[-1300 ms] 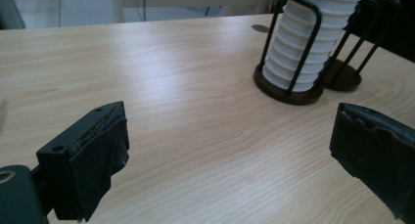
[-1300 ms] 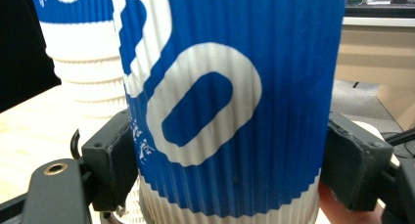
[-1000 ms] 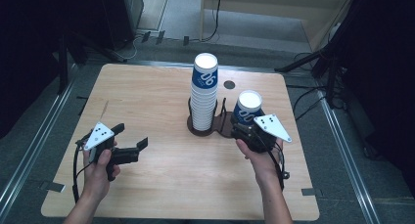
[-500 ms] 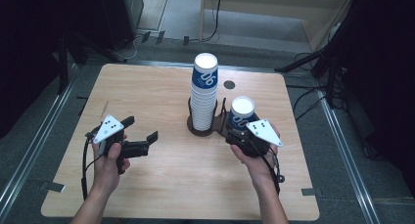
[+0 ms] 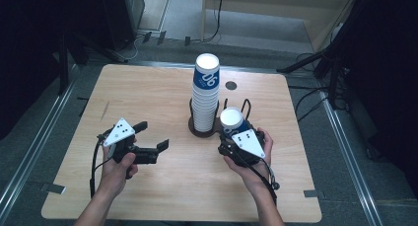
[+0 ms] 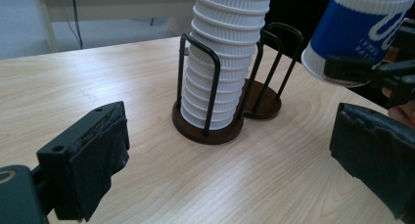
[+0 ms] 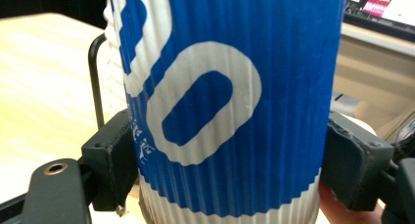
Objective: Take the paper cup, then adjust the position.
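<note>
A tall stack of white ribbed paper cups, the top one blue with a white logo, stands in the left ring of a dark wire cup holder at the table's middle. My right gripper is shut on a single blue-and-white cup, held upright just in front of and right of the holder; its jaws press the cup's two sides. In the left gripper view this cup hangs tilted above the table. My left gripper stands open, empty, left of the holder, its jaws aimed toward it.
The wooden table has a small round hole behind the holder. Dark stands and cables surround the table on the floor. The holder's right ring stands empty.
My right gripper has brought the cup down and toward the table's front, away from the holder's right ring. My left gripper has shifted rightward toward the holder.
</note>
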The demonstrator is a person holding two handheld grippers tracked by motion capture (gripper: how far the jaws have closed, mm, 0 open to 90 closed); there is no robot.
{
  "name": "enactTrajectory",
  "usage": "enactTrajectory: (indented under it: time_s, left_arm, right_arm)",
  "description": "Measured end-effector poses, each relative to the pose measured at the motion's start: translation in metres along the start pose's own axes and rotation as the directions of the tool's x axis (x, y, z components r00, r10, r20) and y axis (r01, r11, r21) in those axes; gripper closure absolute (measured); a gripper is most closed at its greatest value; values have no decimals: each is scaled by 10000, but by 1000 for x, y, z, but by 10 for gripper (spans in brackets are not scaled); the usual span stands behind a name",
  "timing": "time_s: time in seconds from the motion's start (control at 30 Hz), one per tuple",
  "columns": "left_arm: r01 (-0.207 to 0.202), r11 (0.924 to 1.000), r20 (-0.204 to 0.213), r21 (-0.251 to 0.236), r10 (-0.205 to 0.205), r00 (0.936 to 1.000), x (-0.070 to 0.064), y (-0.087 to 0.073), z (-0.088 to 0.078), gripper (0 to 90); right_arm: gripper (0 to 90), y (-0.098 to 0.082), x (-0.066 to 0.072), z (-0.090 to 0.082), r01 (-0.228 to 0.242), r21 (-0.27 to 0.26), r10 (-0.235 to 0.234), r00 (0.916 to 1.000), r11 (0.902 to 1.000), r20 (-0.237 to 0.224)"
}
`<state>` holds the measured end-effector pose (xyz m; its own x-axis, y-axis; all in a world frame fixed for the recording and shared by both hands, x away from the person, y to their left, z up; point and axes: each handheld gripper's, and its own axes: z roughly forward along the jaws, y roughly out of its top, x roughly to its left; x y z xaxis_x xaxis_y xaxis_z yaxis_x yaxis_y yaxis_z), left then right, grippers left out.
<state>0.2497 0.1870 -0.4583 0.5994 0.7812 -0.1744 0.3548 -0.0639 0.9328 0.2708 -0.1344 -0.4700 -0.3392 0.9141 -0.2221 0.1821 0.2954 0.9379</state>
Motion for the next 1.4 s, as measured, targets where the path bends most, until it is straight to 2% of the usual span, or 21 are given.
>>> enactTrajectory:
  time_s: [0.13, 0.23, 0.33, 0.53, 0.63, 0.7, 0.93, 1.1, 1.13, 1.23, 1.3, 1.4]
  left_arm:
    - [-165, 9998, 124, 58, 164, 9998, -5, 2, 0, 20]
    - [72, 9998, 170, 192, -75, 9998, -6, 5, 2, 20]
    - [66, 9998, 256, 178, -70, 9996, -8, 7, 2, 20]
    - [-28, 9999, 604, 129, 20, 9982, -12, 8, 2, 21]
    - [-21, 9999, 373, 144, 16, 9993, -14, 9, 3, 72]
    - [-12, 9999, 518, 141, 5, 9987, -16, 8, 3, 77]
    - [-367, 9990, 883, 271, 341, 9955, -23, 9, 5, 75]
    - [-629, 9973, 1276, 367, 578, 9901, -30, 9, 6, 50]
    - [-668, 9970, 1350, 380, 611, 9890, -31, 9, 7, 50]
    - [-720, 9967, 1490, 375, 657, 9867, -34, 9, 8, 50]
    - [-804, 9961, 1580, 367, 737, 9847, -36, 9, 8, 50]
    - [-860, 9956, 1762, 375, 781, 9812, -37, 9, 8, 50]
  right_arm:
    - [185, -3, 7, -1, 446, 25, -446, 9990, 9990, 43]
    - [185, -3, 12, -1, 706, -24, -706, 9975, 9975, 59]
    - [185, -3, 17, -1, 996, -38, -995, 9950, 9950, 102]
    - [185, -3, 28, -1, 1778, -130, -1776, 9839, 9840, 180]
    - [185, -1, 33, -2, 2011, -214, -2007, 9795, 9793, 196]
    - [185, 0, 36, -3, 2230, -289, -2224, 9747, 9744, 225]
    - [185, 1, 50, -4, 3085, -491, -3076, 9512, 9499, 250]
    - [185, 2, 58, -7, 3573, -633, -3560, 9340, 9318, 314]
    - [184, 3, 60, -7, 3728, -687, -3713, 9279, 9254, 342]
    - [184, 4, 65, -9, 3790, -722, -3784, 9254, 9226, 219]
    - [184, 5, 69, -11, 4072, -740, -4065, 9133, 9104, 244]
    - [185, 6, 76, -12, 4645, -843, -4630, 8855, 8815, 381]
